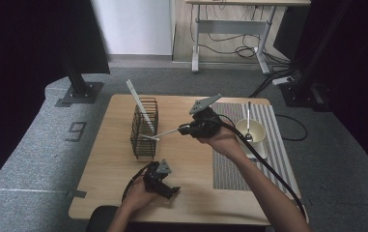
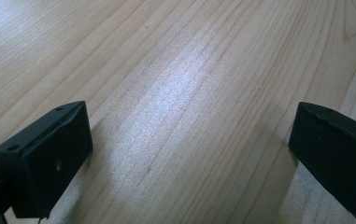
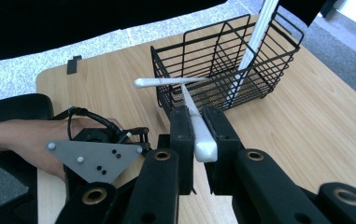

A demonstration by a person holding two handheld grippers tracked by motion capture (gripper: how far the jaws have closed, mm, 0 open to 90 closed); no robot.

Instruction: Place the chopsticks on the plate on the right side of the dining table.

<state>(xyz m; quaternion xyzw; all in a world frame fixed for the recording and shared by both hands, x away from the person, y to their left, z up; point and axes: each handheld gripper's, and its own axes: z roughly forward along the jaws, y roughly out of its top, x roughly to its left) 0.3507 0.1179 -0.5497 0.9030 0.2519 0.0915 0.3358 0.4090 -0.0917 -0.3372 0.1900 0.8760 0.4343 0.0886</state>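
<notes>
The light wooden rectangular table (image 1: 114,193) carries everything; on its right part lies a grey striped woven placemat (image 1: 273,140), and on that stands a pale cream round bowl (image 1: 255,131) with a metal spoon (image 1: 248,126) resting in it; left of centre stands a black wire mesh basket (image 1: 144,128), upright, with one long white plastic chopstick (image 1: 138,104) leaning out of its top. The right gripper (image 1: 184,129) hovers just right of the basket, its jaws clamped on the thick end of a second white plastic chopstick (image 3: 199,128), whose thin end reaches to the basket's near rim (image 3: 192,88); another white stick (image 3: 164,82) lies across that rim. The left gripper (image 1: 164,186) sits low at the table's near edge, jaws spread wide with bare wood between them.
</notes>
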